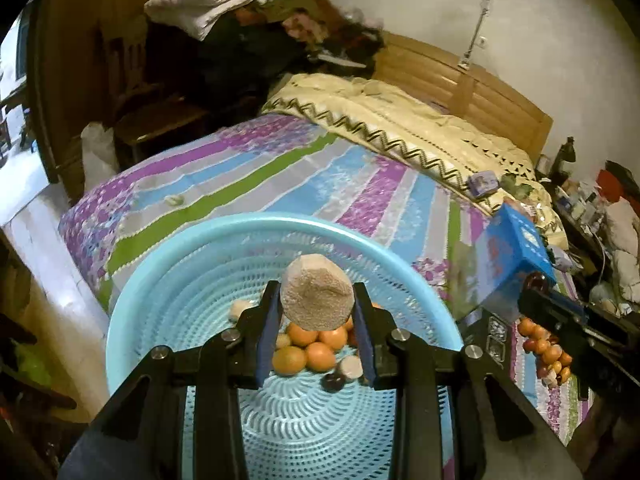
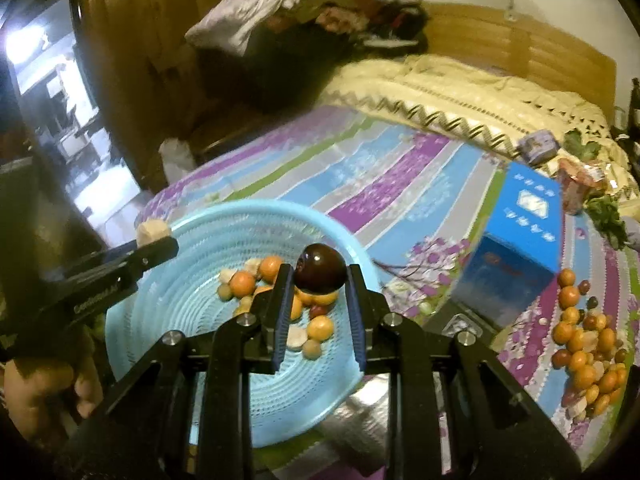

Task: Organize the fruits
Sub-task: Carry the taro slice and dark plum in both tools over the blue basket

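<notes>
- A bed (image 1: 280, 168) with a striped purple, blue and green sheet carries everything; a cream quilt (image 1: 400, 120) lies at its far end against a wooden headboard (image 1: 460, 76).
- A blue box (image 2: 516, 248) stands right of the light-blue perforated basket (image 2: 180, 300).
- The left hand-held gripper (image 1: 317, 300) clamps a rough tan fruit (image 1: 317, 292) above the basket.
- The right hand-held gripper (image 2: 320, 276) grips a glossy dark plum (image 2: 320, 268) above the basket.
- Oranges and pale fruits (image 2: 276, 300) sit in the basket; a loose fruit pile (image 2: 588, 344) lies on the sheet at right.

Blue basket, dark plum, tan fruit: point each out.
blue basket (image 2: 192, 220), right wrist view, far rim.
dark plum (image 2: 320, 269), right wrist view, glossy front, between the right gripper's fingers.
tan fruit (image 1: 317, 292), left wrist view, rough front face, between the left gripper's fingers.
</notes>
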Tool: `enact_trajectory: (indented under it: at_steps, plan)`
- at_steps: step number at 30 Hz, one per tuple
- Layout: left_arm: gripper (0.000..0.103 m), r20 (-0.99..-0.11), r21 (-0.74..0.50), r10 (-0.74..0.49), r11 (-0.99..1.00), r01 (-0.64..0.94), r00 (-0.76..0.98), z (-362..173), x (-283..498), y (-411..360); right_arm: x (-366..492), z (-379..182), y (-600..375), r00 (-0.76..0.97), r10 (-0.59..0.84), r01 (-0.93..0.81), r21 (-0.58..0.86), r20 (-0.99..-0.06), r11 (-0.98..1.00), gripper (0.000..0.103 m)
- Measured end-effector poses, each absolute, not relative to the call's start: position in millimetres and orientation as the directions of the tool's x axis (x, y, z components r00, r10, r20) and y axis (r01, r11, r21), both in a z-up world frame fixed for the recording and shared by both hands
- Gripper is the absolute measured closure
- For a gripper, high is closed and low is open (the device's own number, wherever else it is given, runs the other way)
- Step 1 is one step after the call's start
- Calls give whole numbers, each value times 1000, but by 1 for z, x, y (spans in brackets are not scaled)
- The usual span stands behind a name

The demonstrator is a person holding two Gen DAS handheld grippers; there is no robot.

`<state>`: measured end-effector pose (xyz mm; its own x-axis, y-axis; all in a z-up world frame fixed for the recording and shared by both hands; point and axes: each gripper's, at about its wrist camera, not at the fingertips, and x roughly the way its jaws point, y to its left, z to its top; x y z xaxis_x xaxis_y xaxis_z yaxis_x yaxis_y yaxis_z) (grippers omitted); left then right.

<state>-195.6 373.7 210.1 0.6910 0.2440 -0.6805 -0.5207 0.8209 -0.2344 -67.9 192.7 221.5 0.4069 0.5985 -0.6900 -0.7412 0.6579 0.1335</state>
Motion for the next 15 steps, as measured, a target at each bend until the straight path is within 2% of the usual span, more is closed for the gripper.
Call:
enact_trajectory:
  at_steps: [15]
  plan:
    - [68,-738,-252,226,782,-571,635,181,-213,406,-71,197,221,307,555,-761,151,-773,631,76]
